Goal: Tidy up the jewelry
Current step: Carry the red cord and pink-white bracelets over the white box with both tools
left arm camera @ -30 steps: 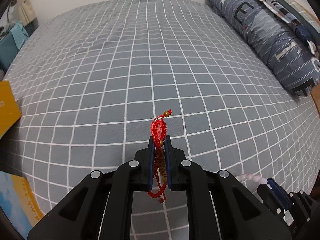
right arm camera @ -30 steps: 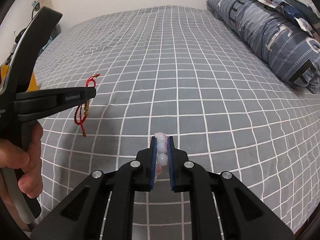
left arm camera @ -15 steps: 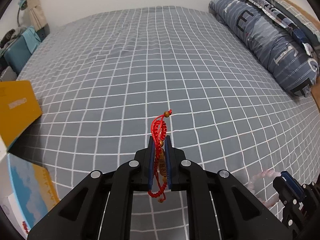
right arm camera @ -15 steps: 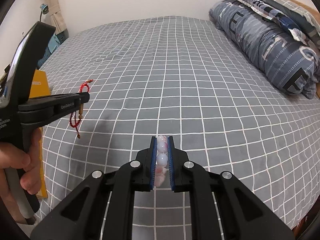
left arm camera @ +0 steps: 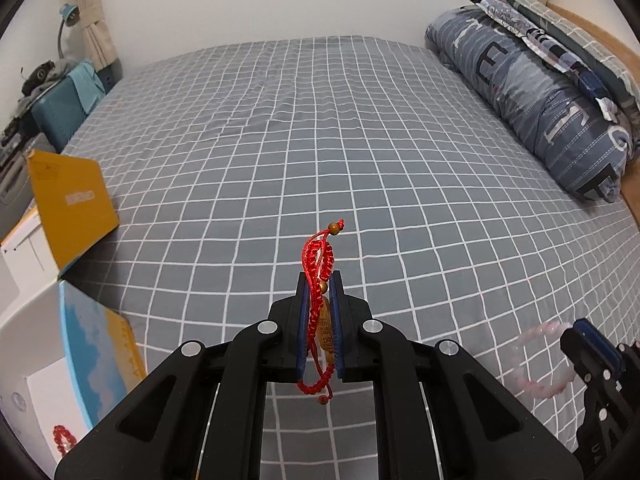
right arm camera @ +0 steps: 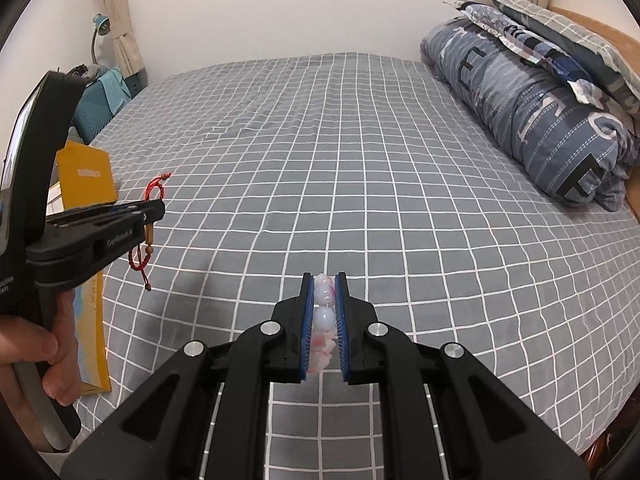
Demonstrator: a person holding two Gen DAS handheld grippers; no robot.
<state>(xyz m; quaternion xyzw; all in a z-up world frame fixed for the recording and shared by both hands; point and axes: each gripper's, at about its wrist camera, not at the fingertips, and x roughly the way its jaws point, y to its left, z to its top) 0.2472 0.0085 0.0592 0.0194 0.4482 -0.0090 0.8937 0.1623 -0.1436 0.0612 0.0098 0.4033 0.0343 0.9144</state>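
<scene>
My left gripper [left arm camera: 319,280] is shut on a red braided cord bracelet [left arm camera: 318,256] with small brown beads, held above the grey checked bed [left arm camera: 320,140]. The same gripper [right arm camera: 154,212] and bracelet [right arm camera: 146,240] show at the left in the right wrist view. My right gripper [right arm camera: 324,282] is shut on a pink-white bead bracelet [right arm camera: 323,320], which also shows blurred at the lower right in the left wrist view [left arm camera: 538,364]. An open box [left arm camera: 28,360] with a blue and yellow wall sits at the lower left, with a red bead bracelet [left arm camera: 64,438] inside it.
The yellow lid [left arm camera: 74,204] of the box stands tilted at the bed's left edge. A rolled blue duvet [left arm camera: 528,92] and pillows lie along the right side. A teal case [left arm camera: 64,104] and clutter stand beyond the bed's far left corner.
Both grippers have pulled back and risen with their bracelets, so more of the bed and wall shows. The box and its yellow lid have come further into view at the left.
</scene>
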